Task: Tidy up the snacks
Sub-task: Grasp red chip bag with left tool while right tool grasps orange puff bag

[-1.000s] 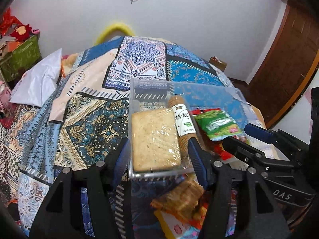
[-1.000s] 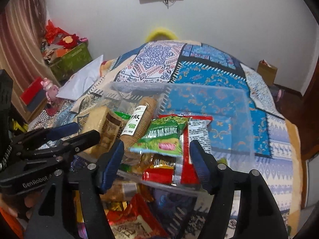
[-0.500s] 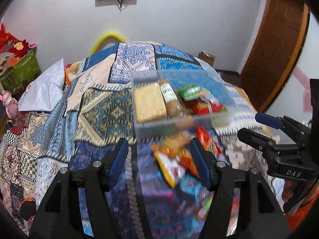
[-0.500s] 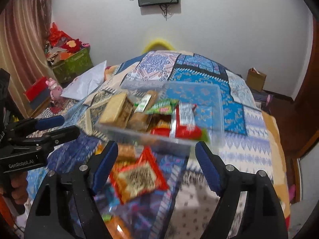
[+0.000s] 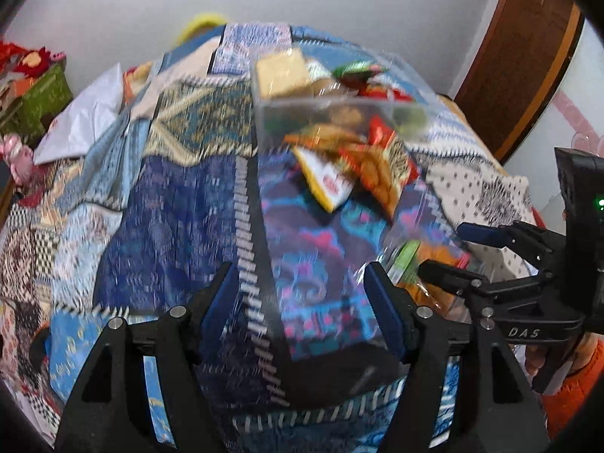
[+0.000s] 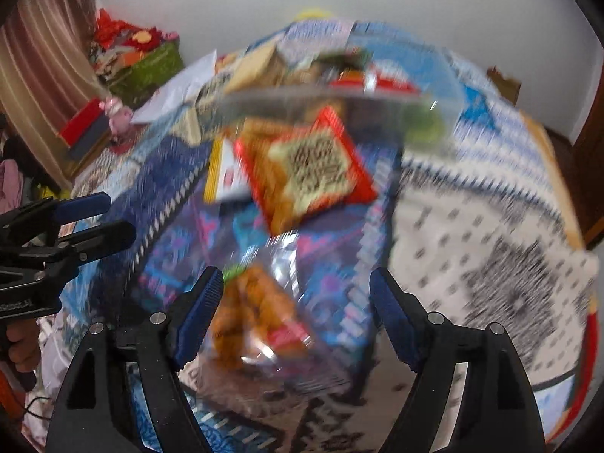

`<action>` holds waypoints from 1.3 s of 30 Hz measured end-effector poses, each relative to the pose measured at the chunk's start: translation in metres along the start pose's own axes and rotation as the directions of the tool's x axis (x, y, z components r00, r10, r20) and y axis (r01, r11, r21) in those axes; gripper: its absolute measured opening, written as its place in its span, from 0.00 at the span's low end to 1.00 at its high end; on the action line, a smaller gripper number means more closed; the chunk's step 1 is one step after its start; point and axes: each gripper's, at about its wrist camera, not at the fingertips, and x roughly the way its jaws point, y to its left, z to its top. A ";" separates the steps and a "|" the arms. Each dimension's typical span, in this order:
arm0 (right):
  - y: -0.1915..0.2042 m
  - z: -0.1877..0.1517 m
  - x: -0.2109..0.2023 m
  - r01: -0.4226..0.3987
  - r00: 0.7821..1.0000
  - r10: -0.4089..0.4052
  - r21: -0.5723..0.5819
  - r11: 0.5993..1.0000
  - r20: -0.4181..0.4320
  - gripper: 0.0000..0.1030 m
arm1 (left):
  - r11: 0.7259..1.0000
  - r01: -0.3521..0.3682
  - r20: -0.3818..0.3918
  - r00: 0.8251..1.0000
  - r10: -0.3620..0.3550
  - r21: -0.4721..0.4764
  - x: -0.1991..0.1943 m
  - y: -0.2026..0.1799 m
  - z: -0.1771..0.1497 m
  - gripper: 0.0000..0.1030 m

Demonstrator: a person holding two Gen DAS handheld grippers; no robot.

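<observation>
Left wrist view: the left gripper (image 5: 302, 305) tilts downward over bare quilt (image 5: 181, 204), jaws opening and empty; the clear snack bin (image 5: 332, 102) sits upper centre. Right wrist view, blurred: the right gripper (image 6: 296, 315) stands wide, unclamped, apparently above a clear-wrapped snack (image 6: 256, 309); open quilt lies right.

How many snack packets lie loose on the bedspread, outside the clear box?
3 that I can make out: a red packet and a yellow-edged packet by the clear box, and a clear bag nearer. Blur may hide others.
</observation>
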 end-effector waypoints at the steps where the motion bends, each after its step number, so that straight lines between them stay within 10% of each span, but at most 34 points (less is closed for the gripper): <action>1: 0.003 -0.002 0.005 -0.010 1.000 0.010 -0.007 1.000 -0.015 0.75 | 1.000 -0.001 -0.008 1.000 0.001 -0.006 0.002 0.001 -0.003 0.66; 8: 0.021 -0.005 0.016 0.006 0.999 -0.009 -0.068 0.998 -0.035 0.90 | 0.998 0.009 -0.055 0.998 -0.012 -0.061 0.015 0.011 -0.017 0.66; 13: 0.037 -0.011 0.019 0.099 0.995 -0.102 -0.191 0.977 -0.005 0.79 | 0.998 0.012 -0.064 0.998 -0.016 -0.064 0.020 0.010 -0.015 0.66; 20: 0.014 -0.006 0.005 0.038 0.999 -0.036 -0.111 0.993 0.020 0.59 | 0.999 0.025 -0.022 0.999 -0.026 -0.026 0.014 -0.006 0.003 0.66; 39: -0.084 -0.015 -0.053 0.079 0.981 -0.100 0.128 0.989 0.167 0.58 | 0.999 0.032 -0.053 0.998 -0.031 0.012 0.083 -0.061 0.069 0.66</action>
